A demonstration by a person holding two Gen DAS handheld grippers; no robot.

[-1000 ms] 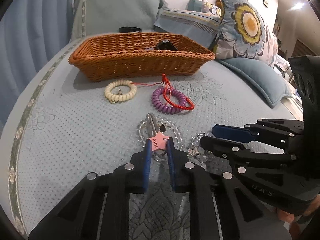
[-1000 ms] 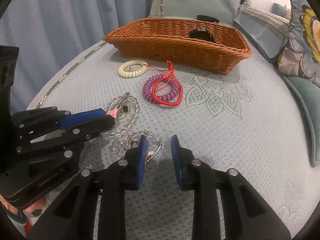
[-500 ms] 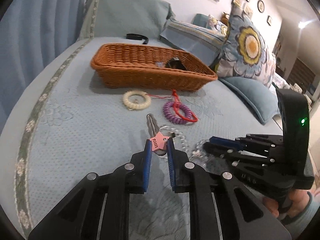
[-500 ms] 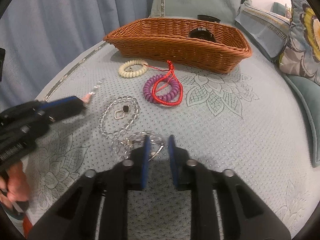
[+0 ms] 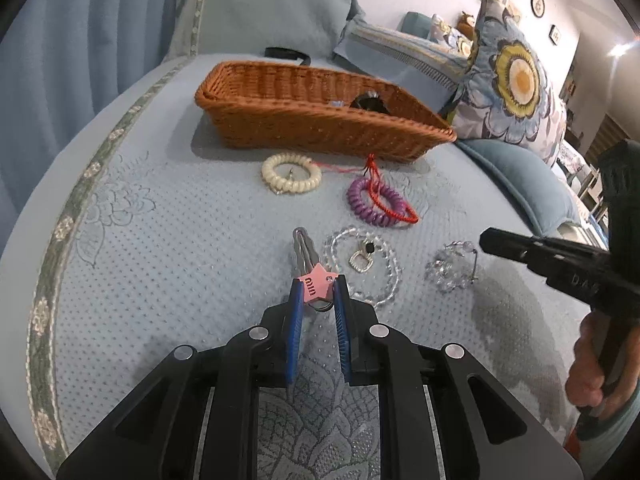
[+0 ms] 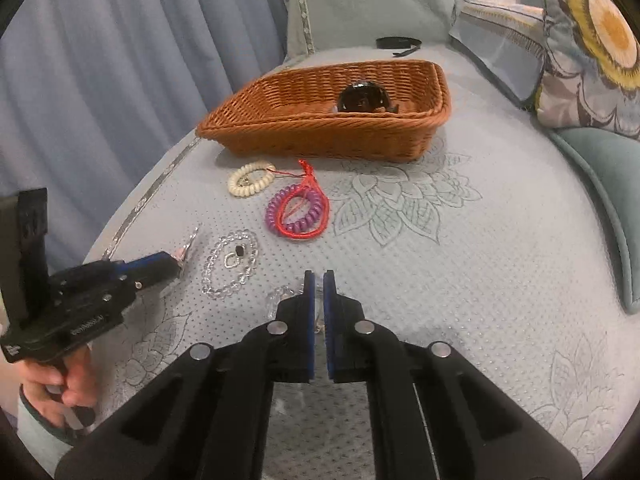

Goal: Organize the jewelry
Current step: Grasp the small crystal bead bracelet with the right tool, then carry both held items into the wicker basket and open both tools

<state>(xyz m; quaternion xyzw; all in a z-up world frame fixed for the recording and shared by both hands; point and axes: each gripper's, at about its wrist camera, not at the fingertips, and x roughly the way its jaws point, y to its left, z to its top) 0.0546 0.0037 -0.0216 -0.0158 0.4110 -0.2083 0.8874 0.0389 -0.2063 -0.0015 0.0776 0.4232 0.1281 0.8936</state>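
My left gripper [image 5: 317,286] is shut on a silver hair clip with a pink star [image 5: 314,284] and holds it above the bed. It also shows in the right wrist view [image 6: 182,256]. My right gripper [image 6: 319,276] is shut on a clear crystal bracelet [image 5: 452,266], lifted off the bed; its beads [image 6: 280,296] peek beside the fingers. On the bed lie a clear bead bracelet [image 5: 362,262], a purple coil band with a red cord [image 5: 378,202] and a cream coil band [image 5: 291,172]. The wicker basket [image 5: 320,128] stands behind them.
A dark round item [image 6: 362,98] lies in the basket. A black band [image 6: 398,43] lies on the bed behind it. A floral pillow [image 5: 516,88] and blue cushions [image 5: 524,184] line the right side. Blue curtains [image 6: 120,60] hang on the left.
My left gripper has lifted the star hair clip off the clear bead bracelet. My right gripper has shut on the crystal bracelet and raised it. Both have drawn back and up.
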